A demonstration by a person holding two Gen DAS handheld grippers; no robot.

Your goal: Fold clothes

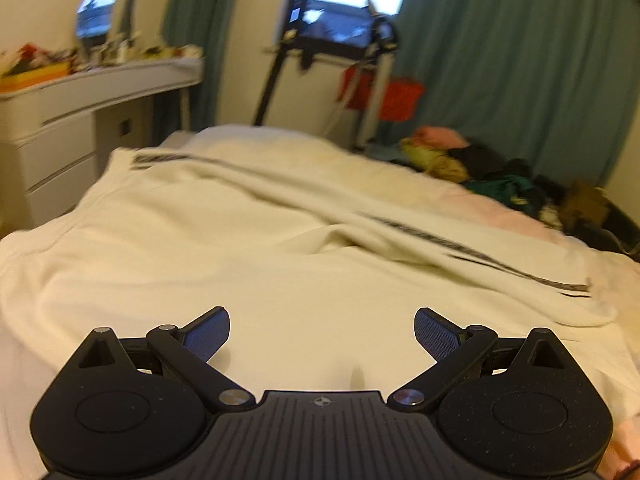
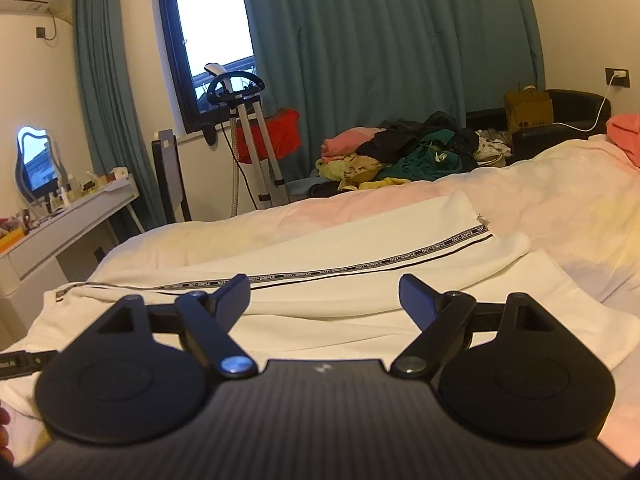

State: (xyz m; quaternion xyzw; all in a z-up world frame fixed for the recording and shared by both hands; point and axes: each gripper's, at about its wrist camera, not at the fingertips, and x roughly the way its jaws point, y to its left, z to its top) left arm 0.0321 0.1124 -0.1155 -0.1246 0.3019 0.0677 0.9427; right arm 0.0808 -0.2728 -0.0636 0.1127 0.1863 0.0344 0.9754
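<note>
A cream-white garment (image 1: 280, 216) with a black-and-white lettered stripe lies spread over the bed; it also shows in the right wrist view (image 2: 360, 280), one part folded over along the stripe (image 2: 320, 274). My left gripper (image 1: 322, 332) is open and empty, low over the near part of the garment. My right gripper (image 2: 325, 298) is open and empty, just above the garment's near edge. The left wrist view is blurred.
A heap of mixed clothes (image 2: 404, 152) lies at the bed's far side, also in the left wrist view (image 1: 480, 168). A white dresser (image 1: 80, 100) with a mirror stands at the left. An exercise machine (image 2: 244, 136), teal curtains (image 2: 380, 48) and a pink blanket (image 2: 624, 132).
</note>
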